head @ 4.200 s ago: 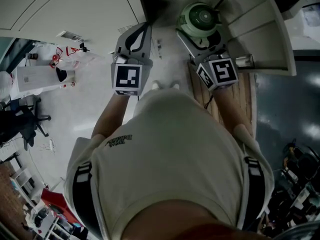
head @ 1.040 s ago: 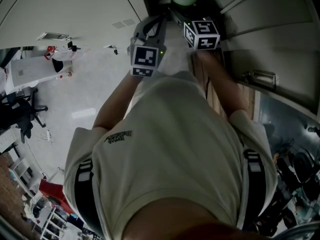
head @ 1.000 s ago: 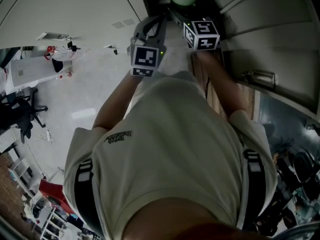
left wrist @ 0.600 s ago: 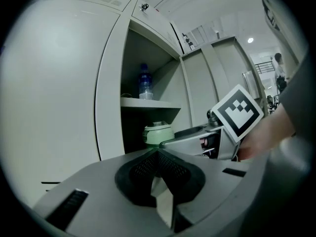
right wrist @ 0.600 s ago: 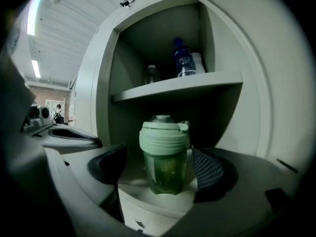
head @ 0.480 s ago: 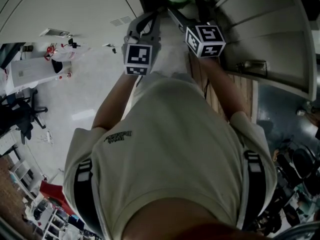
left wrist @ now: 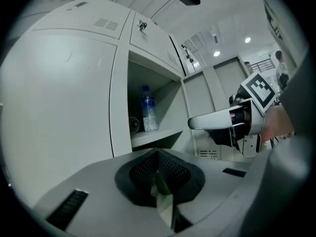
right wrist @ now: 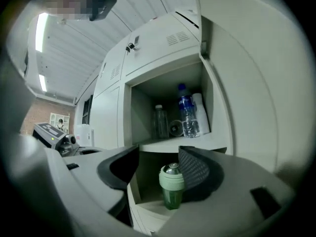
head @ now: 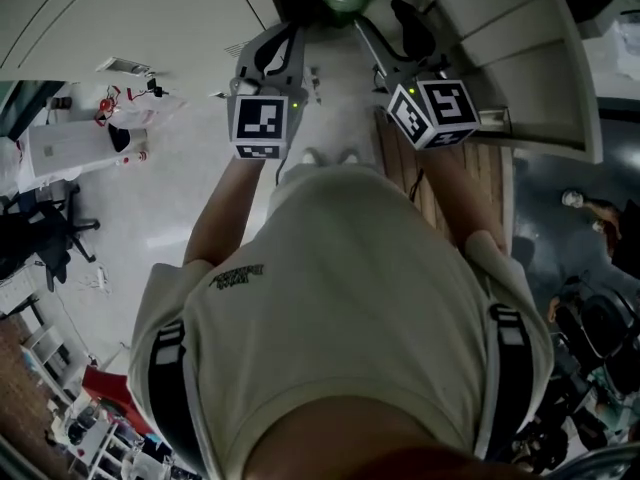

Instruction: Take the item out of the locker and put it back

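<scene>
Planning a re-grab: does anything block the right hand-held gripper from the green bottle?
Nothing visible does. The green bottle stands in the open lower compartment, straight ahead of the right hand-held gripper; its jaws have just been closing, nothing between them.

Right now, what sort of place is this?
Likely a locker area in an office or lab: white lockers with vents and locks, a water bottle and green bottle in open compartments, an office chair nearby.
</scene>
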The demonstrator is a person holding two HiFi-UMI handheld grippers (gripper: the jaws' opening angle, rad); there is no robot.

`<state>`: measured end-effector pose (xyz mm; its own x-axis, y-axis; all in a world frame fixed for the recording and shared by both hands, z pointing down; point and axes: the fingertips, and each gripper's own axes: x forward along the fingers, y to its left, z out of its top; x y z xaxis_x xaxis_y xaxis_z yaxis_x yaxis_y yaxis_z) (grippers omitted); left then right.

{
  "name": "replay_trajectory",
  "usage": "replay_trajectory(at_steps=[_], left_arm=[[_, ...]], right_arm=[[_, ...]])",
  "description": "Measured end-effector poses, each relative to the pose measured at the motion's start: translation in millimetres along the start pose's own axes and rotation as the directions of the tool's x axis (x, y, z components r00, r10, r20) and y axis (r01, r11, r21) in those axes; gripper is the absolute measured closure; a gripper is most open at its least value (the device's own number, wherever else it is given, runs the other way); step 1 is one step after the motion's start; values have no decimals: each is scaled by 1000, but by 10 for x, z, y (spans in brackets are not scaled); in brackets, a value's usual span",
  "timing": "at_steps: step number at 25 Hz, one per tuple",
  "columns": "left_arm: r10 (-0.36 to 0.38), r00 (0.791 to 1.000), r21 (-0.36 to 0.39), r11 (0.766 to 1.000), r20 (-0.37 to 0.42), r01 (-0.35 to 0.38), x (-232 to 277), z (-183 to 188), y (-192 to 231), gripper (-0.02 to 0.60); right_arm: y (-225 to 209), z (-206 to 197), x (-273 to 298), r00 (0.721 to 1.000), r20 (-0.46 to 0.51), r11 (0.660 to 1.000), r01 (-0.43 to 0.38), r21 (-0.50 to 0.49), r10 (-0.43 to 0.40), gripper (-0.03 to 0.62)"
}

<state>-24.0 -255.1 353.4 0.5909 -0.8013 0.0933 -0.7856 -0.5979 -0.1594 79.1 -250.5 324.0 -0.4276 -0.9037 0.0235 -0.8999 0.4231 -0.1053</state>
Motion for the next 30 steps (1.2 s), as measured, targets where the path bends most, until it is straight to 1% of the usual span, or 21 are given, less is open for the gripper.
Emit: replay_trajectory(at_steps=[1, 3, 5, 7, 10, 11, 13, 15, 19, 24, 30], left_arm=[[-2, 1000, 8, 1000, 13, 2, -33, 85, 3, 566], [-7, 999, 30, 1000, 41, 6, -110, 255, -2, 566], [-9, 998, 50, 999, 67, 6, -185, 425, -29, 566], [-11, 996, 49, 999, 85, 7, -241, 549, -57, 566], [-11, 996, 34, 999, 93, 8, -302, 608, -68, 566], [-10, 996, 30, 1000, 91, 7, -321, 607, -64, 566], [-12, 996, 26, 1000, 84, 10, -360, 602, -65, 566], [-17, 997, 25, 1000, 81, 15, -404, 610, -83, 566], [-17, 997, 22, 1000, 74, 15, -497, 608, -97, 566], [-19, 998, 11, 1000, 67, 18, -603, 516, -57, 566], [-24, 999, -2, 1000, 48, 24, -705, 427, -54, 566]], right_arm=[[12, 41, -34, 1000, 2, 1000, 3, -8, -3, 344], [34, 91, -103, 1000, 0, 1000, 11, -24, -11, 396], [59, 148, -187, 1000, 6, 999, 11, -34, -11, 426], [95, 221, -269, 1000, 20, 999, 6, -42, -5, 458], [164, 297, -372, 999, 39, 999, -9, -42, 10, 508], [189, 312, -400, 999, 41, 999, -14, -33, 15, 525], [245, 341, -457, 999, 37, 1000, -27, -5, 27, 536], [299, 384, -531, 999, 35, 999, -42, 13, 41, 576], [412, 407, -642, 997, 40, 998, -66, 13, 66, 589], [572, 255, -654, 995, 14, 995, -102, -1, 102, 589], [628, 110, -672, 995, -18, 995, -95, -27, 94, 592]])
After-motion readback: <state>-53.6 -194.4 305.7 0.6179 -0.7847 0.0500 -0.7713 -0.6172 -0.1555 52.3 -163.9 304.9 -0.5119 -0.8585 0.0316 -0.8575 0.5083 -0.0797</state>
